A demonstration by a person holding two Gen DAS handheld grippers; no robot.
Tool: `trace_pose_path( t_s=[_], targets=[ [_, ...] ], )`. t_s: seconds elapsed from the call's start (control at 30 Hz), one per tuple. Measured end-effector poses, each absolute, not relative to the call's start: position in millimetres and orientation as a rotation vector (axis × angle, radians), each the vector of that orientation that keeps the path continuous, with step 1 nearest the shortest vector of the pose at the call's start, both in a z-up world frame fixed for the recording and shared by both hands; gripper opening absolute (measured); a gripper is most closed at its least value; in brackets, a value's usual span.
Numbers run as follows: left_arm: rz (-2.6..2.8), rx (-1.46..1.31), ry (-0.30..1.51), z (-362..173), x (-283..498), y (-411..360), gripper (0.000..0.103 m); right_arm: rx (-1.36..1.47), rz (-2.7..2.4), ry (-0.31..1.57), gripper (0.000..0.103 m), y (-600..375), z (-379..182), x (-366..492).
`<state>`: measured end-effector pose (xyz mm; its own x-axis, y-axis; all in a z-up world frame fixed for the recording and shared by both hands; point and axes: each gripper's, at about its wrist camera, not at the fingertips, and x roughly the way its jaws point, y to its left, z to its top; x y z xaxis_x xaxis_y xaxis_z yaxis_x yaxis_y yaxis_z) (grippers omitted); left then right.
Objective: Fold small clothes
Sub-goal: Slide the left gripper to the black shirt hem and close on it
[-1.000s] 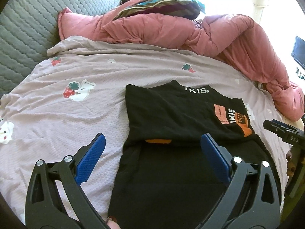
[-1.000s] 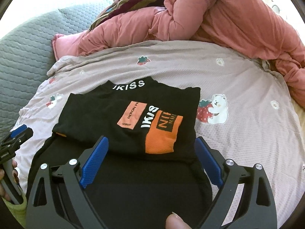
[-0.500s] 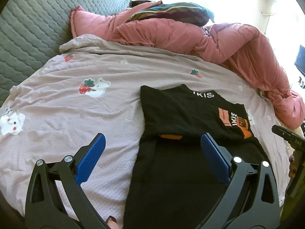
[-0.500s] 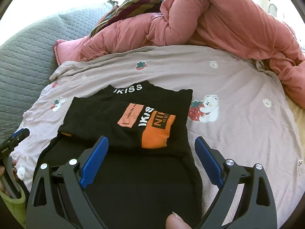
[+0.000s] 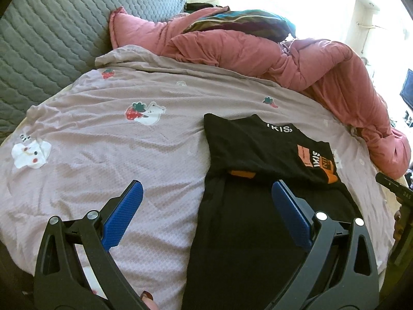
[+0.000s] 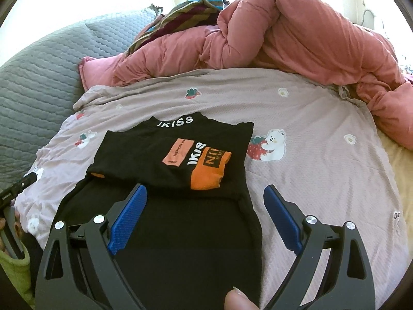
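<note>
I have both tools spread wide and holding nothing. My left gripper (image 5: 206, 205) hangs above the near left edge of the black garment (image 5: 258, 206), one blue pad over the mauve sheet (image 5: 116, 155) and the other over the black cloth. My right gripper (image 6: 205, 215) hangs above the same garment (image 6: 180, 232), its left pad over the cloth and its right pad beyond the garment's right edge, over the sheet (image 6: 322, 155).

The garment lies flat on the sheet, partly folded: its far part is doubled over the near part, with white lettering at the far edge and an orange patch (image 6: 209, 170) on top near the fold's right side. A small orange tab (image 5: 242, 173) peeks out at the fold's left end.

Beyond the garment, a pink duvet (image 6: 284, 38) is bunched along the far side of the bed, with a striped cloth (image 6: 185, 13) on top of it. Left of the garment, past the sheet, runs a grey quilted cover (image 5: 46, 38). A bear-and-strawberry print (image 6: 268, 148) sits just right of the garment.
</note>
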<state>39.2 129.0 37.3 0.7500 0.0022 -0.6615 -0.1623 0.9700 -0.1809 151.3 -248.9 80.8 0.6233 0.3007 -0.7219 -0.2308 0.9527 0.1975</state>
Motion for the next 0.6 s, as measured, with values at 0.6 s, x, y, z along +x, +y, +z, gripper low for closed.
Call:
trace_pose_path(
  t_s=[0.6],
  targets=[
    [0.068,-0.241,0.766,25,-8,127,0.058,0.077,0.353,0.863,0.091,-250,75,115]
  ],
)
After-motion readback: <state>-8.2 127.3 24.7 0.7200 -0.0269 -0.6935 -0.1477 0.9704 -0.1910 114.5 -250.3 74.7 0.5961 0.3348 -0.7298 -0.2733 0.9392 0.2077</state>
